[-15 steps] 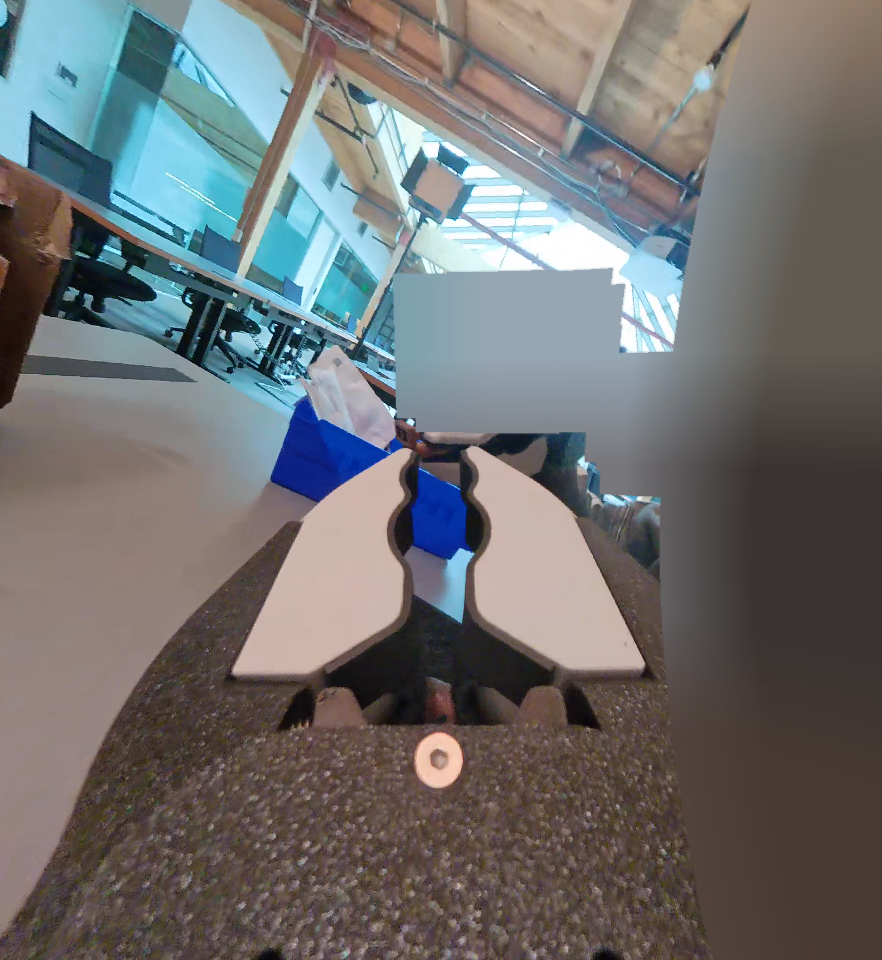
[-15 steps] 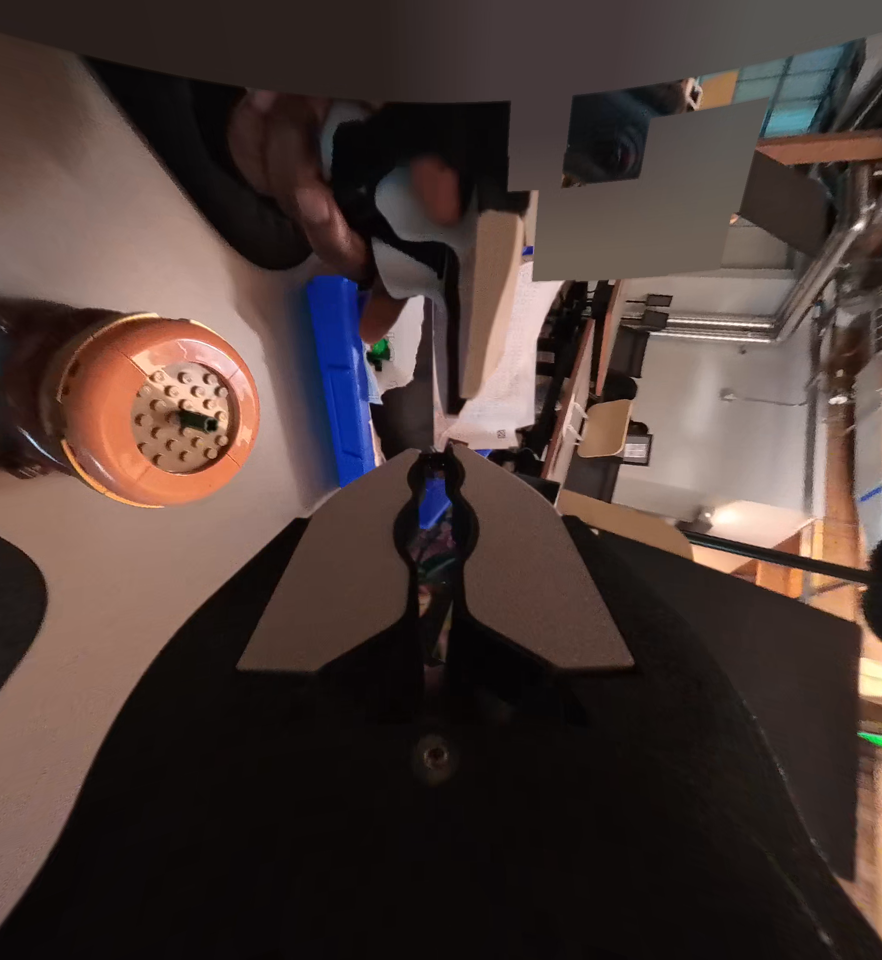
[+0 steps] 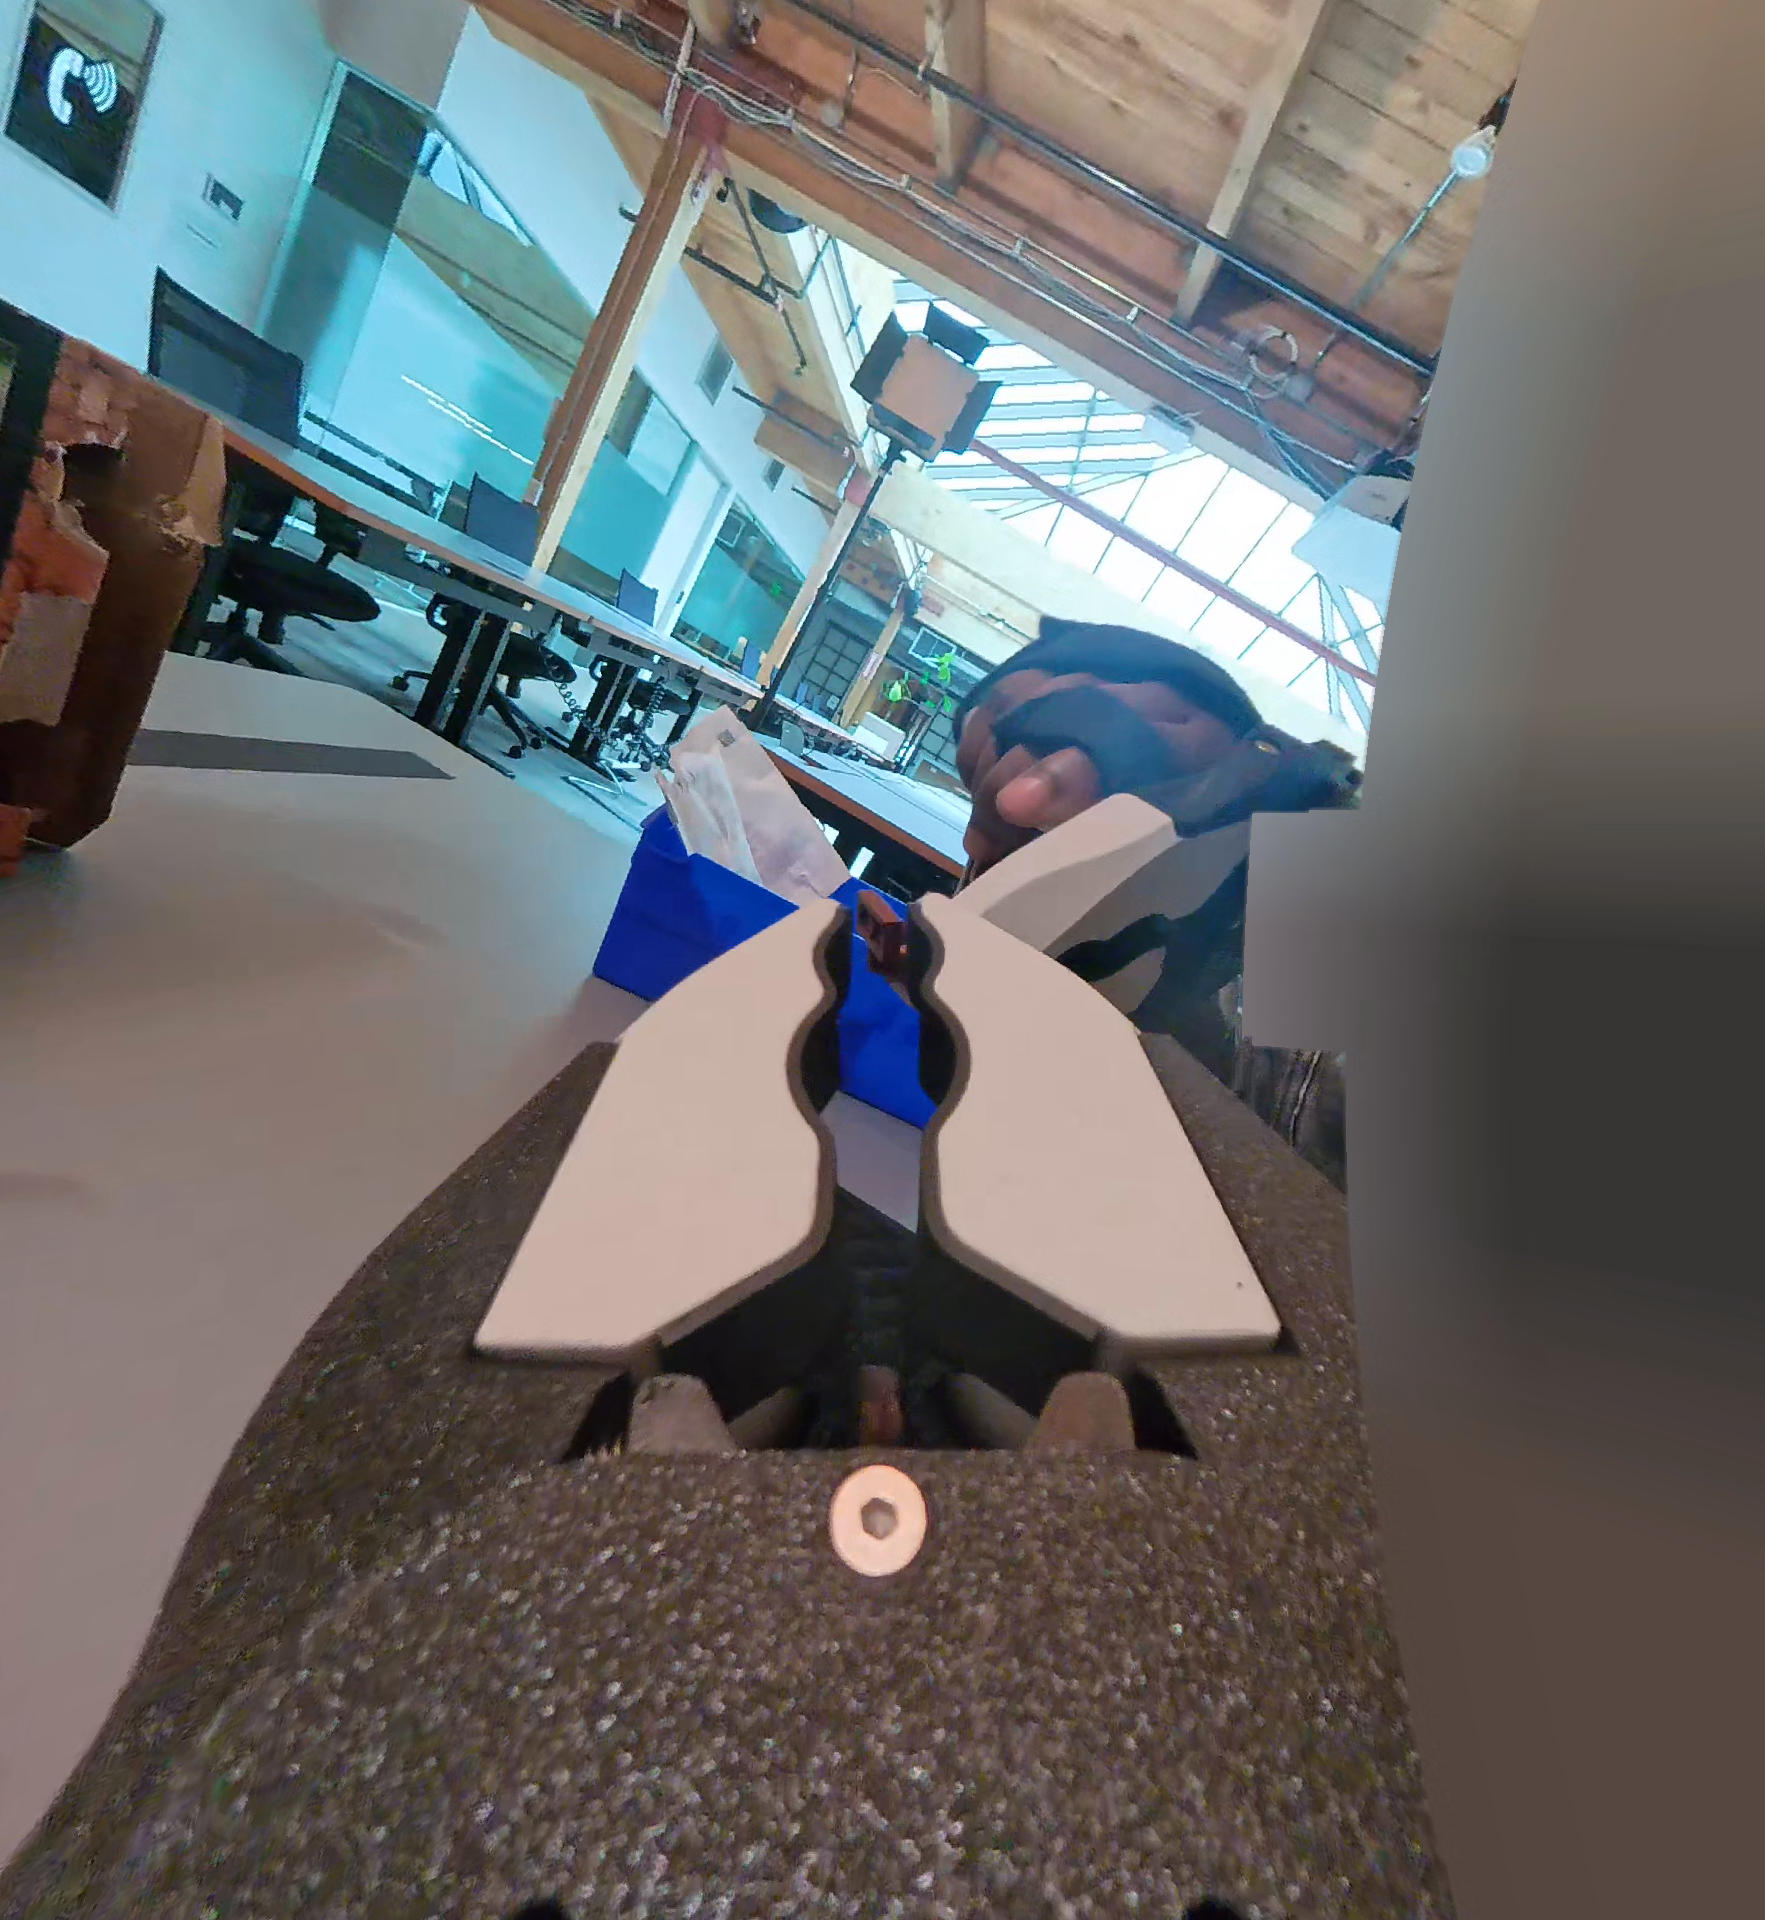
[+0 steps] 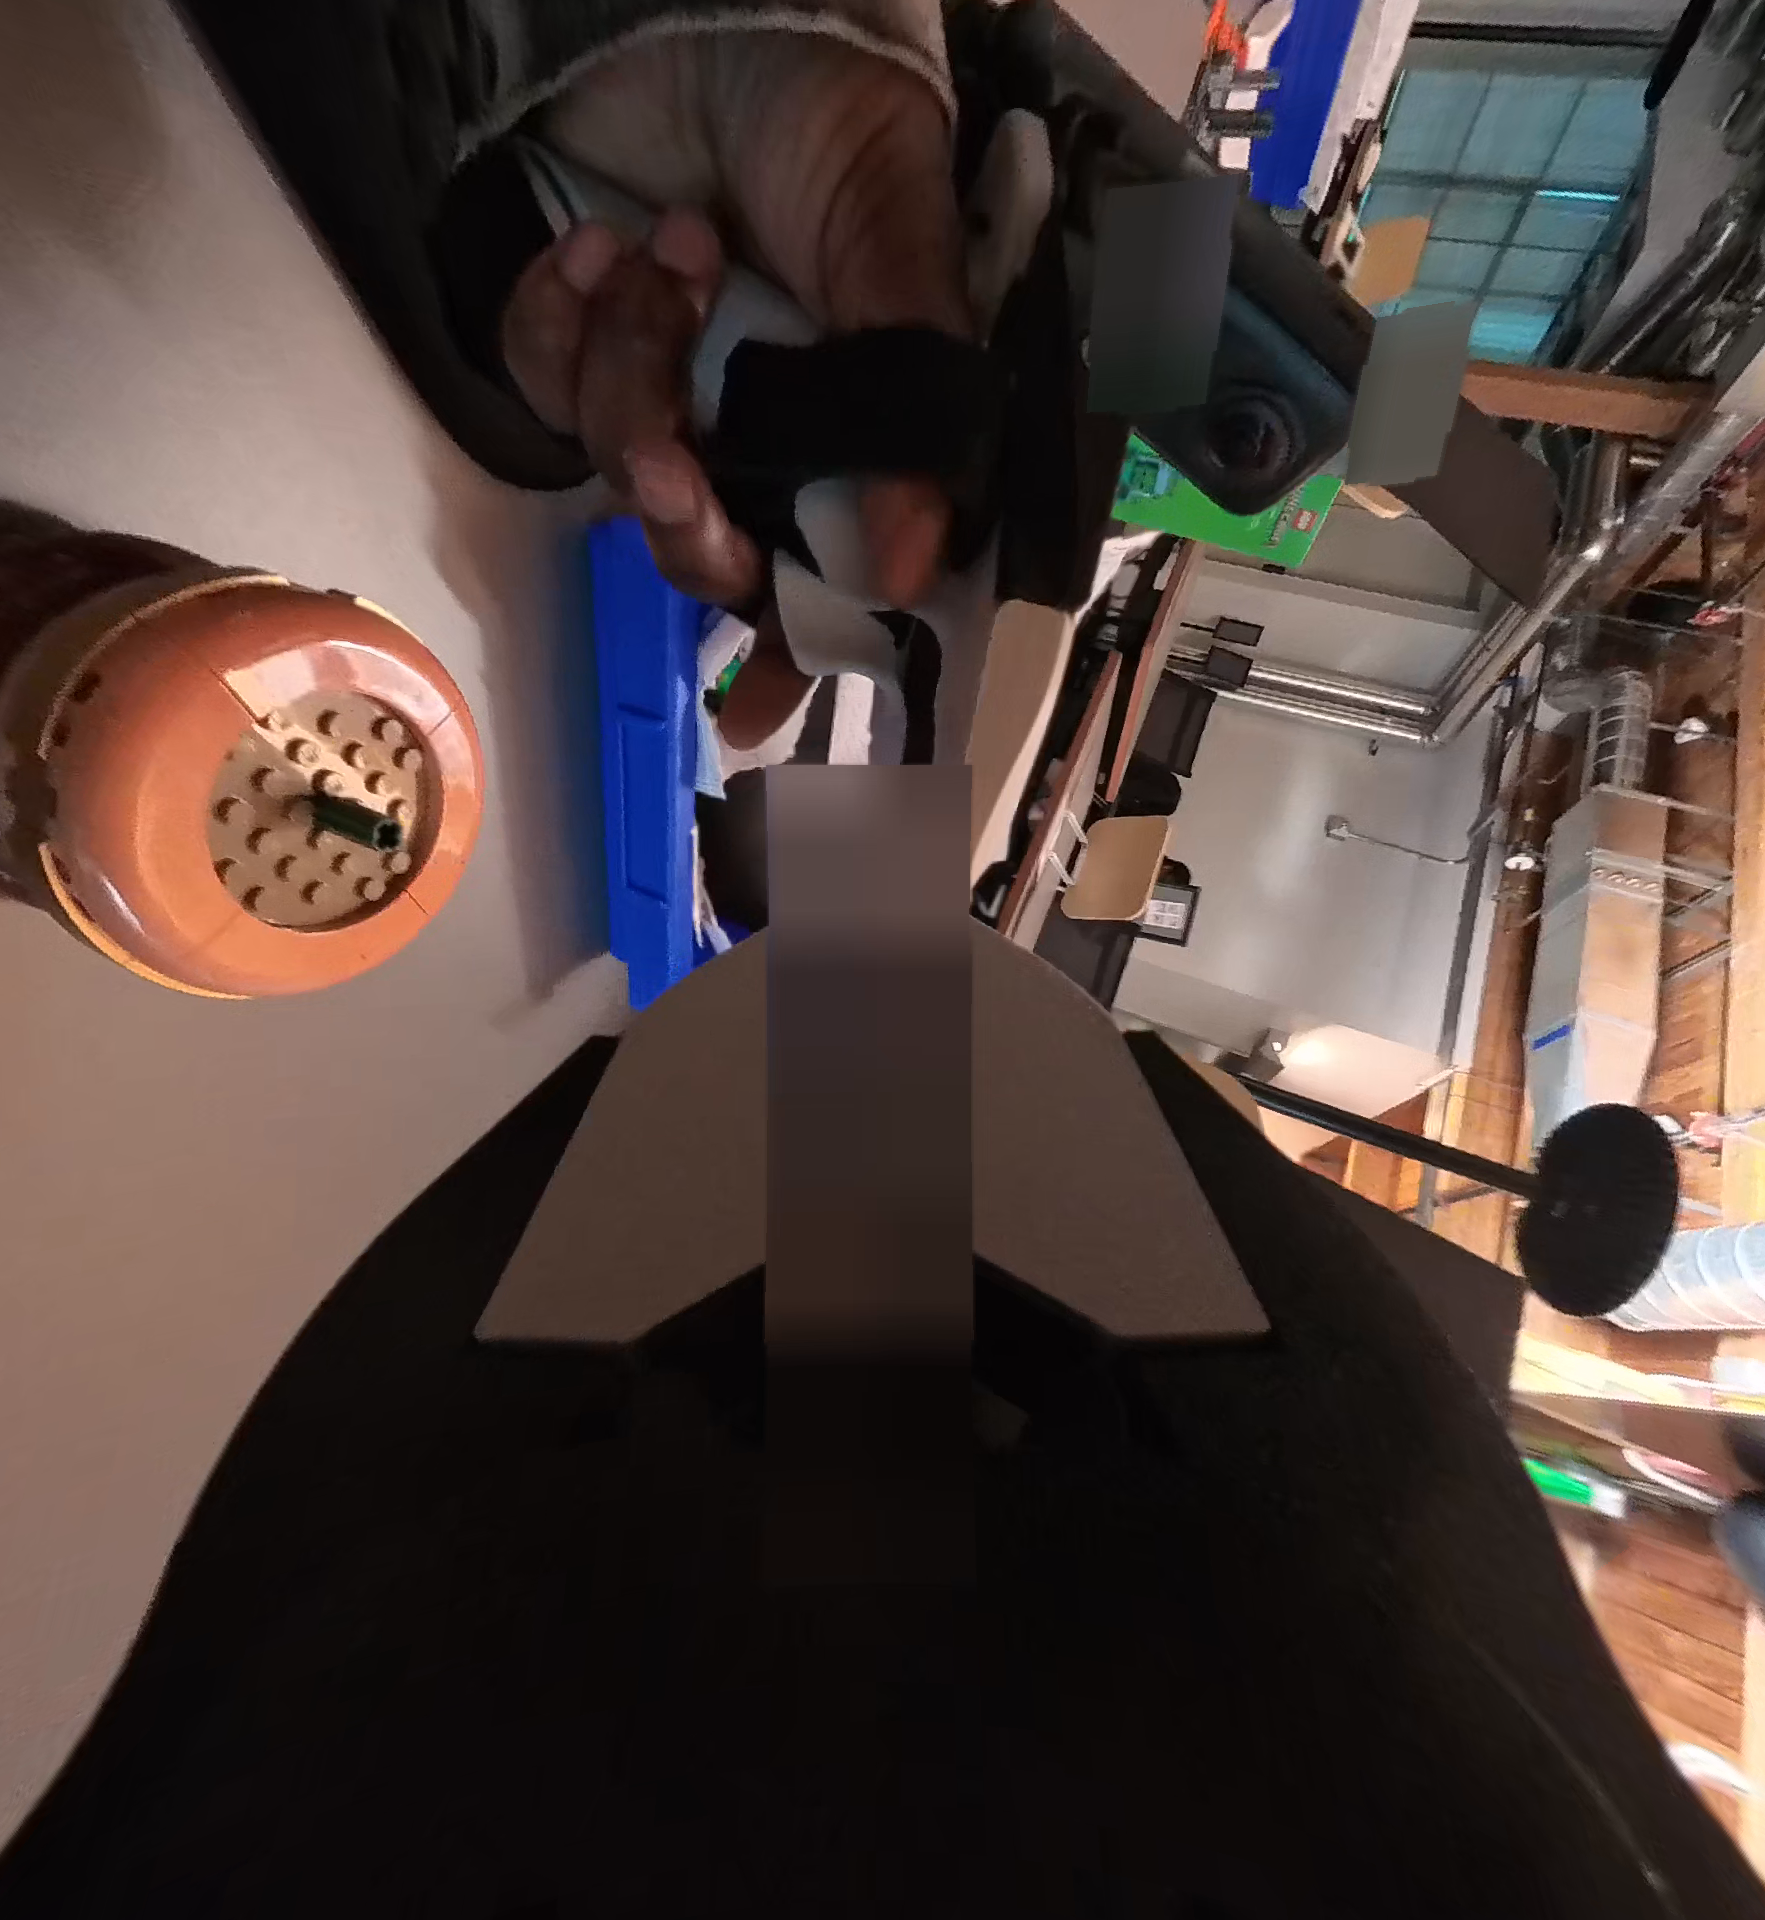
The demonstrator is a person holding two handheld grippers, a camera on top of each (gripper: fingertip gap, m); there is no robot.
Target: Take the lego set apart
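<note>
The lego set [image 4: 265, 790] is a round brown pot shape with a tan studded top and a dark green axle, lying on the grey table [image 4: 130, 1247] left of my right gripper [image 4: 867, 935]. A patch hides that gripper's tips; its finger plates stand close together as if shut. My left gripper [image 3: 880, 914] is shut on a small dark brown piece [image 3: 883, 930] held over the blue bin [image 3: 691, 925]. The right gripper's grey finger [image 3: 1054, 873], held by a hand [image 3: 1044, 769], reaches toward that piece from behind. The hand holding the left gripper [image 4: 753, 343] shows in the right wrist view.
The blue bin [image 4: 649, 748] holds clear plastic bags [image 3: 743, 810]. A torn cardboard box [image 3: 78, 623] stands at the table's far left. A green box [image 4: 1231, 520] and a black round-headed stand [image 4: 1595, 1205] sit beyond the table.
The right gripper and its hand have come into the left wrist view behind my left tips, and a dark brown piece now sits between them. The lego set looks closer in the right wrist view.
</note>
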